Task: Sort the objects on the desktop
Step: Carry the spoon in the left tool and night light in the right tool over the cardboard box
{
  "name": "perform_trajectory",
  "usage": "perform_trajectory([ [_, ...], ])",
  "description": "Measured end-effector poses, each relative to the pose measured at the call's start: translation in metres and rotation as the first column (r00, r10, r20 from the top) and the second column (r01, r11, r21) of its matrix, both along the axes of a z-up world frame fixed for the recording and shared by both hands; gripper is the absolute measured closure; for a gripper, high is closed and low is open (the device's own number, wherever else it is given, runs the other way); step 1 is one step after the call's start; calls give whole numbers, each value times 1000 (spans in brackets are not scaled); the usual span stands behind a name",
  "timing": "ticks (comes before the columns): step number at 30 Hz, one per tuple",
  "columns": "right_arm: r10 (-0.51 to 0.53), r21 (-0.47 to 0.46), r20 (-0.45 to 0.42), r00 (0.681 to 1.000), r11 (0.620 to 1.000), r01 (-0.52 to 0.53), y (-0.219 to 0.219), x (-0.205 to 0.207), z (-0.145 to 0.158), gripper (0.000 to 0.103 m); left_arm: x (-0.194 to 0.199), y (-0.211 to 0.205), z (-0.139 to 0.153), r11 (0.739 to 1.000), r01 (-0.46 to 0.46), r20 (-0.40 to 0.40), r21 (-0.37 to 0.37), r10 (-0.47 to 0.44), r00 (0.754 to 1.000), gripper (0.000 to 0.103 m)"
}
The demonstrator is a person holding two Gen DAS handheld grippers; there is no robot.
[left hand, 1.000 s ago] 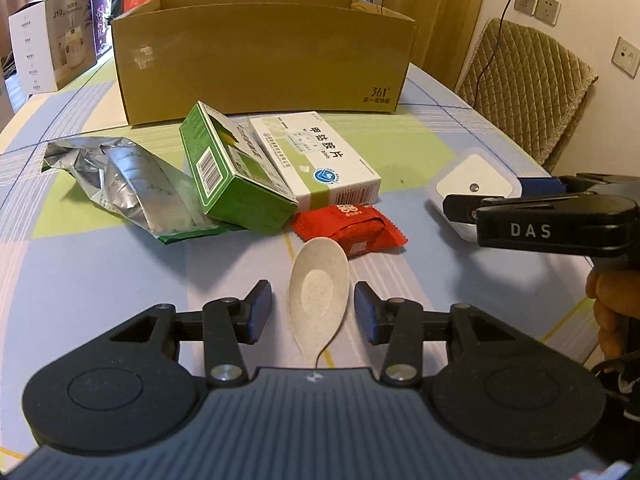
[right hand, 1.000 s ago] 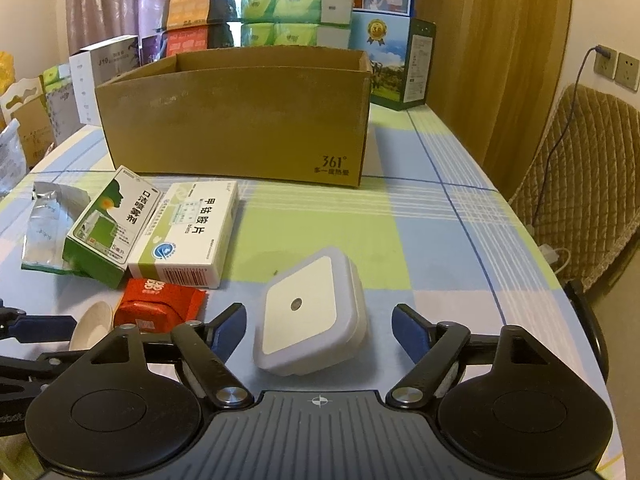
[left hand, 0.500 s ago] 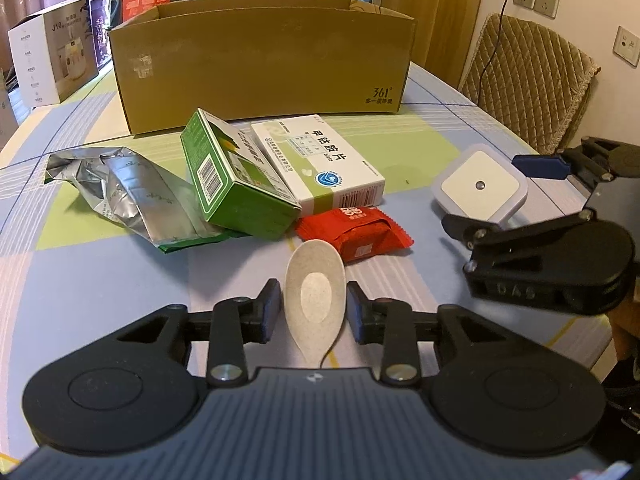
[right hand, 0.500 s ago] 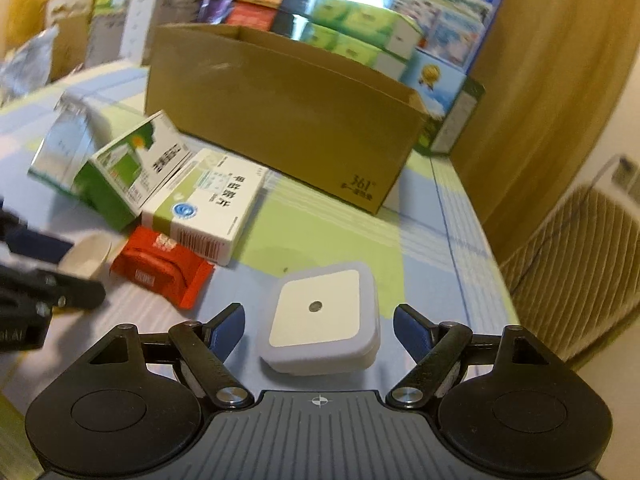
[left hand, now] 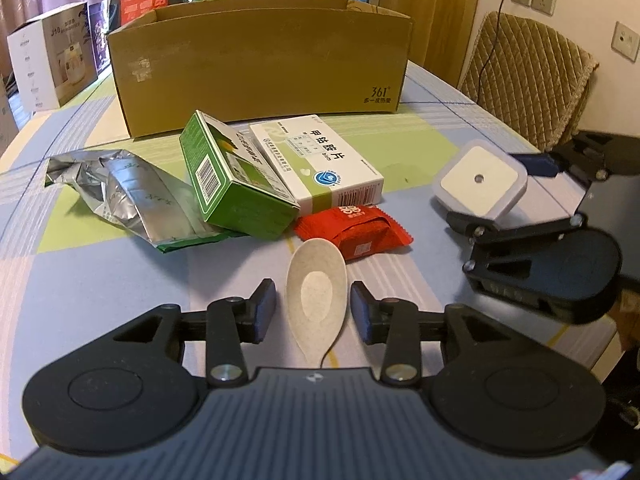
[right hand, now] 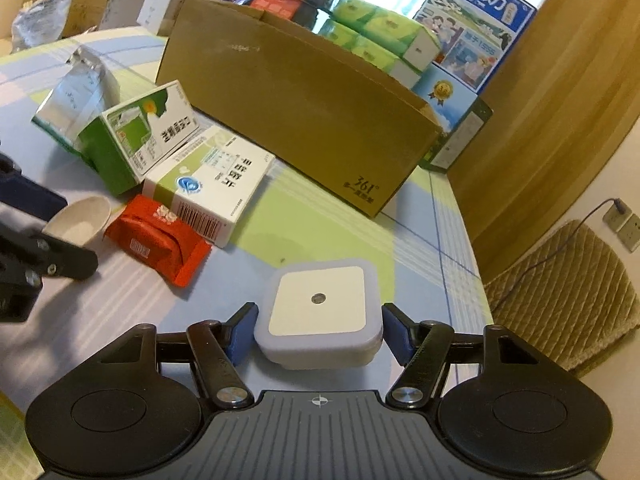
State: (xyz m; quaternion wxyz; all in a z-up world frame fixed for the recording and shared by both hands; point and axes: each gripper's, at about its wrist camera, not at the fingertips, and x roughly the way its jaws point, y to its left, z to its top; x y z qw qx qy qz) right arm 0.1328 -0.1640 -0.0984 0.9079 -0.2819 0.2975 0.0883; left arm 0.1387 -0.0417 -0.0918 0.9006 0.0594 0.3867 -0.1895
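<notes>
Straddling the beige spoon (left hand: 316, 304) on the tablecloth (left hand: 100, 280), my left gripper (left hand: 314, 308) stands open with small gaps either side, while my right gripper (right hand: 318, 330) has its blue pads against the square night light (right hand: 318, 312), lying before the cardboard box (right hand: 296, 96).

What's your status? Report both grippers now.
Left gripper open around spoon. Right gripper closed on white square device. Cardboard box ahead, path clear.
</notes>
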Motion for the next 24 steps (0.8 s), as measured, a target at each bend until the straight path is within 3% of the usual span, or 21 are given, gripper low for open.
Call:
perform_trajectory([
  [8,-33,61,-6,999,998,33,-5,0,7,40,0,-3,-2,1000,18,13,11,-18,1000,68],
  [11,-41,79,-7,999,996,41,-7,0,10,40,0,-4,-3,1000,24,18,19,-24,1000,75],
  [17,-50,106,-12,999,993,51,-9,0,12,40,-1,-3,-1,1000,14,17,9,-14,1000,76],
  [24,-71,174,57,996,983,60,-13,-5,29,40,-4,-3,17,1000,3,76,-3,-3,997,76],
])
